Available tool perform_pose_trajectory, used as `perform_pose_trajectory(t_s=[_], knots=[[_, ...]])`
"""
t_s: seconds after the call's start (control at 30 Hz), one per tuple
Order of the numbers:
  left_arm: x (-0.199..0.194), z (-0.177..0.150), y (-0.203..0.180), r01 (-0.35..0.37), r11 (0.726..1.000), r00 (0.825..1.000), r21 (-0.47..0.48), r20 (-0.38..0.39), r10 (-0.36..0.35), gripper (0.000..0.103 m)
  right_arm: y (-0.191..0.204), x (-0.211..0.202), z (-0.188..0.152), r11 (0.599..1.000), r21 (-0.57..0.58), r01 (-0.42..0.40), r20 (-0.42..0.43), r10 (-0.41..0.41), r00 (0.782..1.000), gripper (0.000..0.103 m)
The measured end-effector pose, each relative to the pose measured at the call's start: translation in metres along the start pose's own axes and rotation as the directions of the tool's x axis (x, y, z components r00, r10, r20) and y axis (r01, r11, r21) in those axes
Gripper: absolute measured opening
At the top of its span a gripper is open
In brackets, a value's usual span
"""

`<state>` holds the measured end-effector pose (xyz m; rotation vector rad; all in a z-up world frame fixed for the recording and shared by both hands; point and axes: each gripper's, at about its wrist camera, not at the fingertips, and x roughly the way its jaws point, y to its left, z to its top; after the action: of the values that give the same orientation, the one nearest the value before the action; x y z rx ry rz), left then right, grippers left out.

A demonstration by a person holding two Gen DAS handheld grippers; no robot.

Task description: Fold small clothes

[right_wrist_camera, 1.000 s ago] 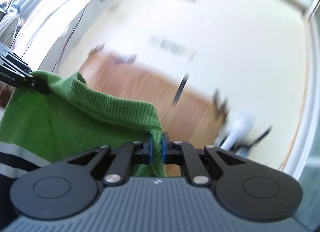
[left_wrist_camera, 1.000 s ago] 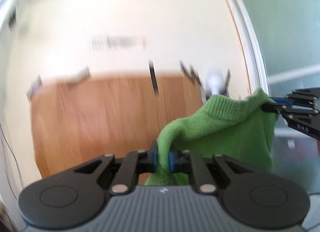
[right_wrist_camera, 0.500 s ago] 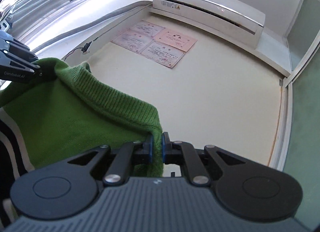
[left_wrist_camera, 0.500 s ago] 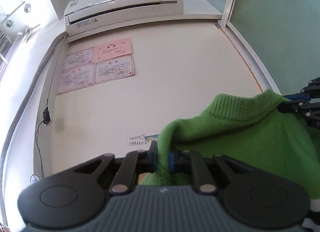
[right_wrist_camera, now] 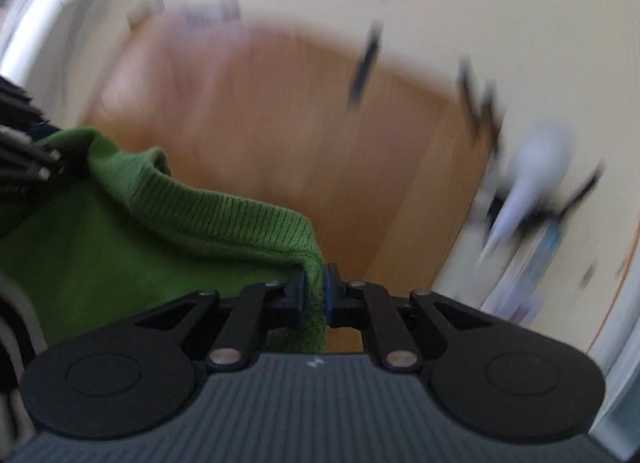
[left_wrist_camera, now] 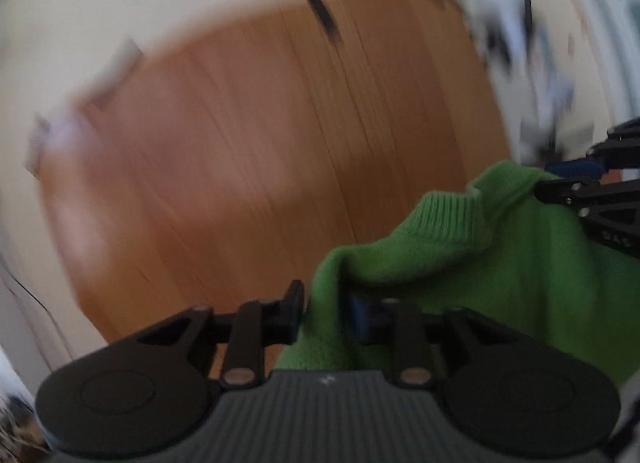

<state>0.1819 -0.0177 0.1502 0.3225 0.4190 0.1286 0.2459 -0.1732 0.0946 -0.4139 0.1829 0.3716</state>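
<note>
A bright green knitted sweater [left_wrist_camera: 500, 263] with a ribbed collar band and a fuzzy, soft body is held up between the two tongs, in the lower right of the left wrist view and the lower left of the right wrist view [right_wrist_camera: 160, 239]. The black left gripper [left_wrist_camera: 325, 313], with matte plastic linkage arms, metal rivets and blue-lined pads, is closed narrowly on a bunched fold of the knit at the bottom centre. The black right gripper [right_wrist_camera: 314, 295], of the same build, is clamped on the ribbed edge, with cloth squeezed between its fingers. In the left wrist view the right gripper [left_wrist_camera: 560, 183] is seen at the right edge, pinching the other collar corner. Behind, a smooth orange-brown wooden surface with fine grain [left_wrist_camera: 260, 151] is seen, motion-blurred, bordered by a cream wall [right_wrist_camera: 500, 3]. A white blurred object [right_wrist_camera: 532, 179] at the right cannot be identified.
</note>
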Motion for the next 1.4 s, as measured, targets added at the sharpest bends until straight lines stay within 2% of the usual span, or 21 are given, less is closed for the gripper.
perform_pose_trajectory(t_s=[0.07,0.13,0.2,0.27,0.4,0.5,0.53,0.57,0.7,0.77,0.8,0.83,0.93,0.97,1.03,1.1,1.17,1.23,1.3,1.33,1.4], knots=[[0.07,-0.037,-0.015,0.009,0.999,0.971,-0.032,-0.24,-0.017,0.022,0.005,0.06,-0.048,0.998,0.06,0.024,-0.206,-0.011,0.979,0.026],[0.091,-0.069,-0.003,0.052,0.992,0.94,-0.117,-0.33,-0.088,0.019,-0.001,0.067,-0.091,0.983,0.175,-0.062,-0.281,0.11,0.954,0.026],[0.084,-0.095,0.018,0.072,0.984,0.937,-0.162,-0.326,-0.122,0.021,-0.014,0.055,-0.116,0.95,0.289,-0.118,-0.299,0.207,0.932,0.042],[0.066,-0.111,0.045,0.092,0.975,0.937,-0.202,-0.314,-0.153,0.024,-0.028,0.036,-0.147,0.878,0.451,-0.163,-0.309,0.325,0.894,0.058],[0.022,-0.146,0.079,0.176,0.946,0.92,-0.273,-0.296,-0.257,0.034,-0.021,-0.001,-0.178,0.795,0.572,-0.202,-0.299,0.431,0.851,0.061],[-0.014,-0.166,0.083,0.246,0.924,0.908,-0.291,-0.265,-0.325,0.044,-0.002,-0.02,-0.186,0.763,0.601,-0.24,-0.26,0.47,0.844,0.057],[-0.03,-0.167,0.082,0.257,0.922,0.907,-0.289,-0.256,-0.333,0.046,0.006,-0.024,-0.18,0.76,0.591,-0.271,-0.258,0.497,0.829,0.027],[-0.041,-0.172,0.078,0.261,0.922,0.908,-0.287,-0.252,-0.336,0.047,0.014,-0.027,-0.175,0.795,0.548,-0.26,-0.276,0.465,0.841,0.006],[-0.067,-0.19,0.083,0.223,0.927,0.911,-0.301,-0.275,-0.308,0.047,0.005,-0.042,-0.152,0.913,0.361,-0.187,-0.331,0.313,0.89,0.005],[-0.079,-0.203,0.086,0.222,0.915,0.904,-0.336,-0.279,-0.322,0.047,-0.02,-0.045,-0.146,0.981,0.189,-0.039,-0.359,0.106,0.927,0.005],[-0.083,-0.207,0.088,0.23,0.909,0.901,-0.349,-0.277,-0.334,0.048,-0.033,-0.043,-0.145,0.996,0.066,0.067,-0.367,-0.038,0.929,0.005],[-0.092,-0.212,0.09,0.236,0.903,0.898,-0.36,-0.274,-0.344,0.049,-0.05,-0.036,-0.148,0.982,-0.05,0.184,-0.379,-0.189,0.906,0.005],[-0.115,-0.215,0.089,0.266,0.885,0.883,-0.382,-0.272,-0.383,0.051,-0.091,-0.021,-0.154,0.954,0.026,0.298,-0.482,-0.25,0.84,0.024],[-0.119,-0.217,0.088,0.28,0.877,0.877,-0.391,-0.268,-0.4,0.052,-0.09,-0.028,-0.15,0.948,0.075,0.31,-0.453,-0.244,0.857,0.03],[-0.128,-0.219,0.087,0.308,0.862,0.87,-0.402,-0.248,-0.426,0.059,-0.071,-0.052,-0.139,0.962,0.131,0.241,-0.361,-0.18,0.915,0.051],[-0.138,-0.221,0.088,0.334,0.851,0.864,-0.406,-0.229,-0.448,0.066,-0.048,-0.073,-0.13,0.966,0.233,0.114,-0.307,-0.038,0.951,0.057],[-0.144,-0.223,0.09,0.343,0.847,0.859,-0.406,-0.229,-0.458,0.068,-0.026,-0.098,-0.127,0.908,0.409,-0.09,-0.236,0.201,0.951,0.057],[-0.146,-0.226,0.094,0.339,0.841,0.851,-0.421,-0.245,-0.465,0.068,-0.001,-0.115,-0.128,0.829,0.508,-0.234,-0.19,0.373,0.908,0.057],[-0.147,-0.231,0.099,0.345,0.821,0.83,-0.456,-0.261,-0.493,0.068,0.021,-0.132,-0.138,0.726,0.602,-0.333,-0.166,0.522,0.837,0.057],[-0.148,-0.233,0.101,0.351,0.81,0.818,-0.471,-0.266,-0.509,0.068,0.027,-0.138,-0.146,0.668,0.653,-0.356,-0.172,0.589,0.79,0.057],[-0.152,-0.238,0.103,0.37,0.791,0.794,-0.488,-0.276,-0.542,0.068,0.04,-0.147,-0.158,0.588,0.726,-0.357,-0.179,0.663,0.727,0.057]])
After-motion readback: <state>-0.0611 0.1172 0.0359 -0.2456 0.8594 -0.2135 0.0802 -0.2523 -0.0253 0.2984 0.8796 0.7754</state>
